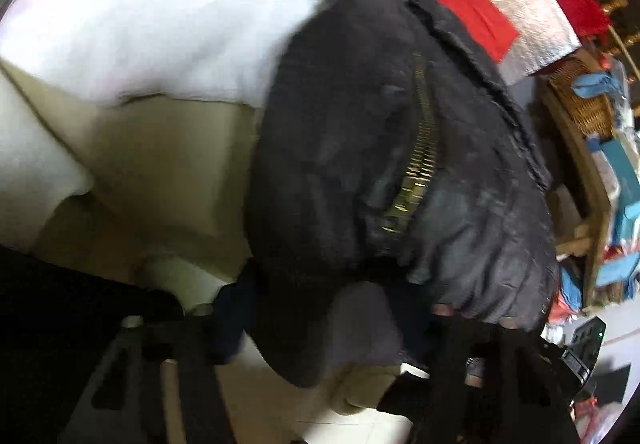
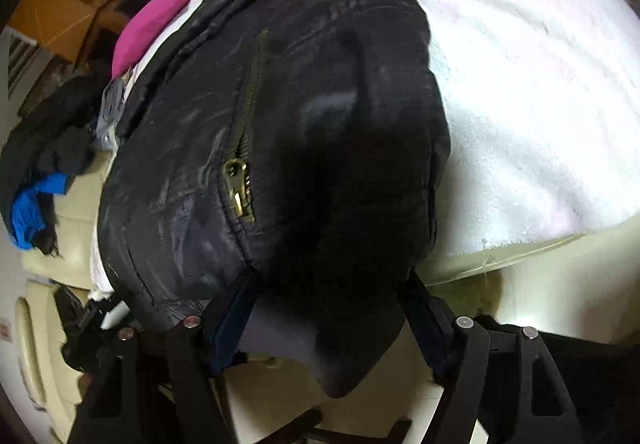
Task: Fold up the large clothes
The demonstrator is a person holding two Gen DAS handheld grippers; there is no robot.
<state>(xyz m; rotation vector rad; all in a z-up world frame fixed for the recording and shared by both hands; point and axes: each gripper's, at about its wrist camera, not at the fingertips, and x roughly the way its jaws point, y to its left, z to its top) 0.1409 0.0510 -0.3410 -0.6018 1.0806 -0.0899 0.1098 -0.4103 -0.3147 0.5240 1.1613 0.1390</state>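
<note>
Nearest the right wrist camera, the right gripper (image 2: 328, 324) stood with its two black fingers spread wide, one blue-padded finger (image 2: 232, 324) on each side of a hanging fold of the black padded jacket with a brass zipper (image 2: 280, 124); the cloth filled the gap between them, but whether the pads actually pinched it could not be told from this angle. In the left wrist view, the left gripper (image 1: 320, 308) sat under the same bulky jacket (image 1: 380, 164), whose lower edge drooped over the fingers and hid the tips, so how far they were parted and whether they had hold of the fabric was not clear, and the frame was blurred besides. Just beyond the grippers, the jacket lay bunched in a rounded heap, its brass zipper (image 2: 240, 184) running up the middle with the metal pull showing in the right view. The heap rested on a white fluffy towel-like blanket (image 2: 520, 84) spread over a cream cushioned surface (image 1: 168, 172). Farther back, a magenta garment (image 2: 160, 24) lay just beside the jacket's far edge, and behind that stood a silver quilted foil panel (image 1: 520, 4) carrying a red patch (image 1: 476, 12). Off to one side in the right view lay a dark pile of clothes with a blue piece (image 2: 28, 212).
</note>
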